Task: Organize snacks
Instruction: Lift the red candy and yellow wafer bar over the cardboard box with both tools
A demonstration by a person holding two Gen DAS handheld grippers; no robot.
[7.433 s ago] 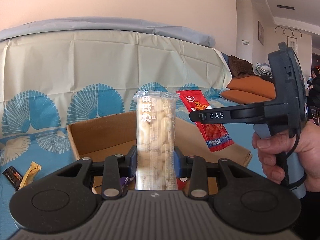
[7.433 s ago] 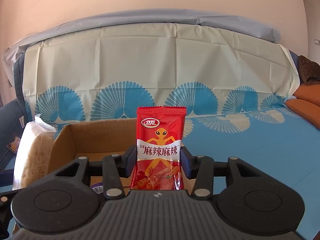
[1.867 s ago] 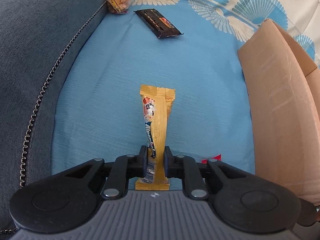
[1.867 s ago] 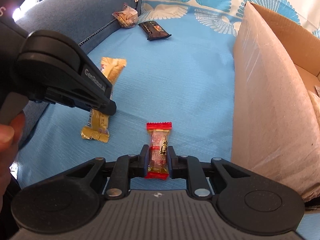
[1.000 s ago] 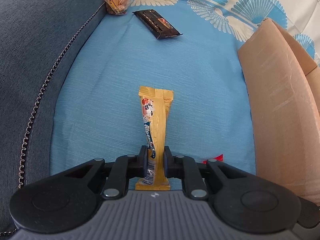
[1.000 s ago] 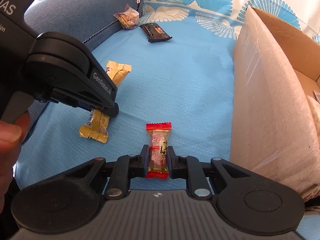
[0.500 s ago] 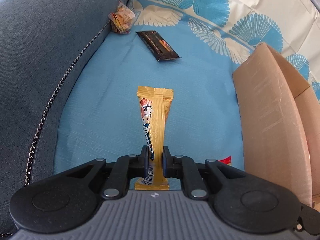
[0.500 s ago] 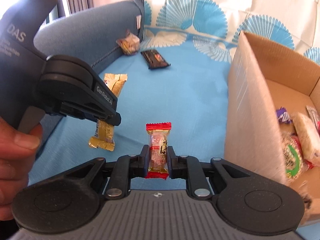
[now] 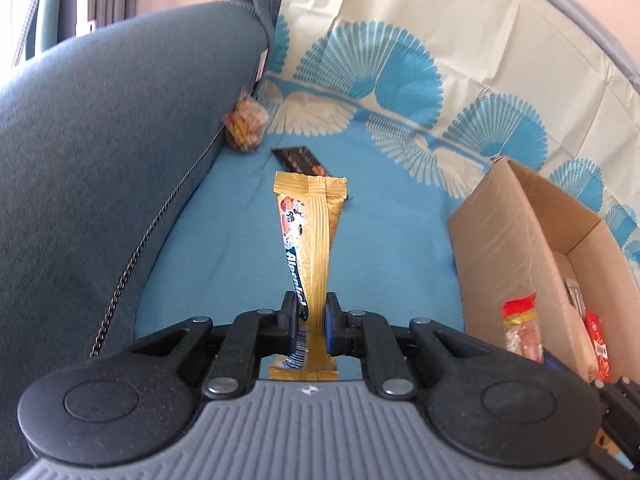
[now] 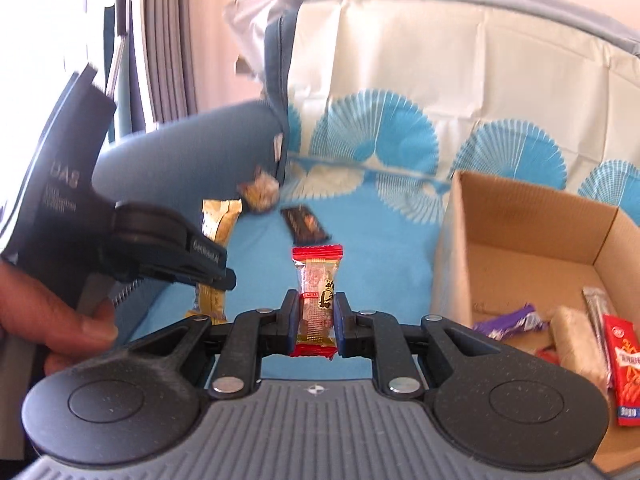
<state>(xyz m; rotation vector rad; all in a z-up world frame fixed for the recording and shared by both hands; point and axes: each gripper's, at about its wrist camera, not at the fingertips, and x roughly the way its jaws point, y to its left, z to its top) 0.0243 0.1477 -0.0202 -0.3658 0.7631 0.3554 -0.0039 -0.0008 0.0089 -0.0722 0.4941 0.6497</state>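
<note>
The cardboard box point(image 10: 532, 220) stands on the cloth-covered seat point(image 9: 224, 248), at the right side of both views. Inside the box lie several snack packets point(image 10: 576, 340), close together at its near end. The sofa armrest point(image 9: 100, 140) is at the left. Far back, in the corner where the armrest meets the backrest, sits a small wrapped snack point(image 9: 245, 125), and just to the right of it a flat bar point(image 10: 305, 222) lies on the seat. The left gripper point(image 9: 311, 320) is to the left of the right gripper point(image 10: 317, 322), both above the seat and left of the box.
</note>
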